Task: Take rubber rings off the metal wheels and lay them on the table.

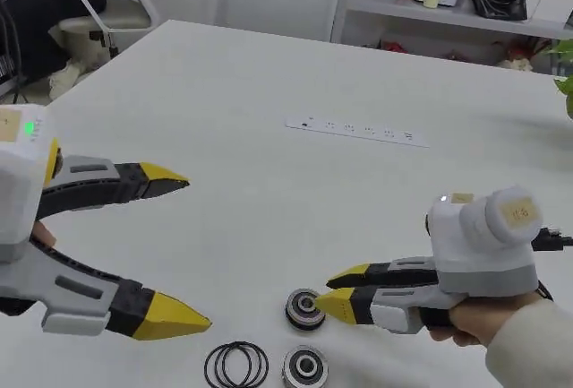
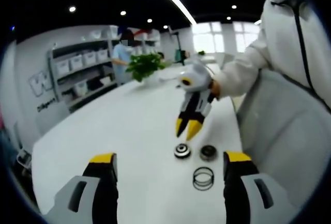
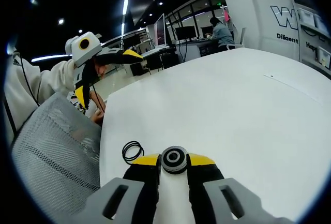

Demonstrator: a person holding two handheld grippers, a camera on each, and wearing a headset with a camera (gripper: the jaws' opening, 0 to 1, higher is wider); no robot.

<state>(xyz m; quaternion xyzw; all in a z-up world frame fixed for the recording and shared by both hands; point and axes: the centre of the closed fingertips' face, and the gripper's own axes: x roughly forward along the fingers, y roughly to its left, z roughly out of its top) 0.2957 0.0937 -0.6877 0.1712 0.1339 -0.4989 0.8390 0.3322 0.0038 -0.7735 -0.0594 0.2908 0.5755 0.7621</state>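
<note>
At the near left of the white table [image 1: 269,92], the left gripper [image 1: 195,252] hovers with its yellow-tipped jaws spread wide apart and nothing between them. Just right of it, at the near edge, a small pile of loose black rubber rings [image 1: 236,366] lies flat, with one metal wheel [image 1: 305,367] beside them and a second metal wheel [image 1: 305,307] just beyond. From the right, the right gripper [image 1: 324,289] reaches in with its jaws drawn almost together, tips at that second wheel's edge; whether they pinch it cannot be told.

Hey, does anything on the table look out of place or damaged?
Nothing stands out: both metal wheels sit flat on the table, the rubber rings lie loose beside them, the power strip lies flat.
</note>
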